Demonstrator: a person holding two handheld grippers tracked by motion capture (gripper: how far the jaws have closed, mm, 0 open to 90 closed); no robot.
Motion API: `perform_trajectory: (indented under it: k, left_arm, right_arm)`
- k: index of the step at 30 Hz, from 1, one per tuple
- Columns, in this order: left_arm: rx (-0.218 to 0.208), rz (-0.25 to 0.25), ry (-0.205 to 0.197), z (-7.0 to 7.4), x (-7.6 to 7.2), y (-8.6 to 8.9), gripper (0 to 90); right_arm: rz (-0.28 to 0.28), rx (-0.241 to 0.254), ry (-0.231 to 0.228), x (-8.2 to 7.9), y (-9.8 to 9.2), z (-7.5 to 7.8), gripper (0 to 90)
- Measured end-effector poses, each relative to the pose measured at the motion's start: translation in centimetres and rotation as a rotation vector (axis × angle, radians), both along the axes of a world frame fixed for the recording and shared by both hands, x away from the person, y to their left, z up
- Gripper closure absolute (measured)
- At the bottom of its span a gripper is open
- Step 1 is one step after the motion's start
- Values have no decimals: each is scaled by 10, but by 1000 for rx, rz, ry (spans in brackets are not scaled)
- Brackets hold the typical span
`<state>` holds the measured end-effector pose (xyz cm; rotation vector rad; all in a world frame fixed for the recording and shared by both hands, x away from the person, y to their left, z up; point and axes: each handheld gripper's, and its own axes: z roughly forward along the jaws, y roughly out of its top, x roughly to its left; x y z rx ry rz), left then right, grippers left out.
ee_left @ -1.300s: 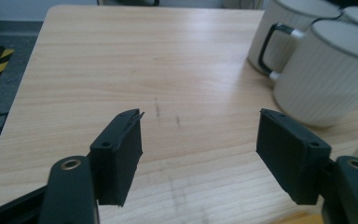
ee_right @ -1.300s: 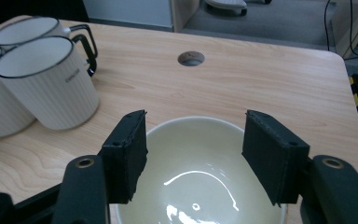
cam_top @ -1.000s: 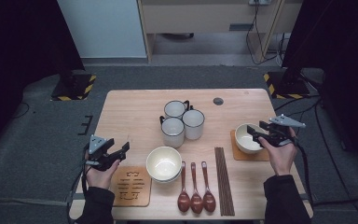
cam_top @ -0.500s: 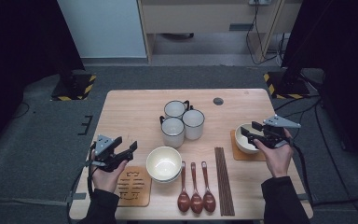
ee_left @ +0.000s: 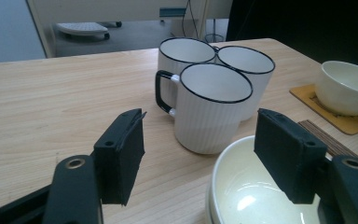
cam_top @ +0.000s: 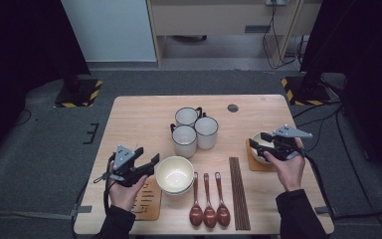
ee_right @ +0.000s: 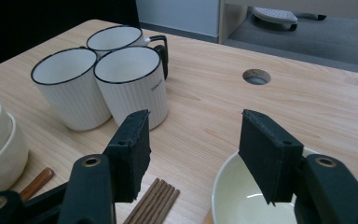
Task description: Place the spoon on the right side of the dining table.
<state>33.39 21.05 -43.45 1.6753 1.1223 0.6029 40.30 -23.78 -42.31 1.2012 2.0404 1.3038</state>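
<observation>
A: From the high view, where does everything sit around the three mugs [cam_top: 194,130]?

B: They cluster mid-desk [cam_top: 139,114]. The stacked bowls [cam_top: 174,174] lie just in front of them, toward the person. The left claw [cam_top: 148,164] hovers just left of those bowls, above a wooden coaster [cam_top: 146,201]. To the right of the mugs, well apart, the right claw [cam_top: 257,143] hangs over a single bowl [cam_top: 259,149] on its own coaster [cam_top: 256,164]. Three spoons [cam_top: 209,201] and a bundle of chopsticks [cam_top: 238,191] lie in front of the mugs, to the right of the stacked bowls.

A: And the left gripper view?

B: The left claw [ee_left: 209,163] stands apart, with nothing between its pads. The right-hand pad hangs above the stacked bowls' [ee_left: 242,186] rim; I cannot tell whether it touches. The mugs [ee_left: 212,93] stand just beyond, the single bowl [ee_left: 347,86] farther right of them.

A: The right gripper view?

B: The right claw [ee_right: 193,154] is also apart, having just closed a little, and grips nothing. One pad sits over the single bowl's [ee_right: 242,196] rim, without clear contact. The mugs [ee_right: 102,79] stand ahead to the left, with the chopsticks [ee_right: 154,203] between them and the bowl.
</observation>
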Motion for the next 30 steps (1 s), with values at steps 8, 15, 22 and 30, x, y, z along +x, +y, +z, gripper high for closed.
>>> perform_trajectory:
  k: [8,15,22,30]
  left_arm:
    - [-4,-37,-3,1,-4,-12,329]
    - [3,-68,-7,1,-7,-25,331]
    - [18,-99,-8,-1,-10,-36,343]
    - [10,-126,-15,-1,-13,-48,355]
  right_arm:
    - [42,-16,2,-2,12,1,433]
    - [76,-7,10,-4,21,-1,440]
    - [103,-33,12,-5,31,-1,445]
    - [123,-32,11,-8,37,0,457]
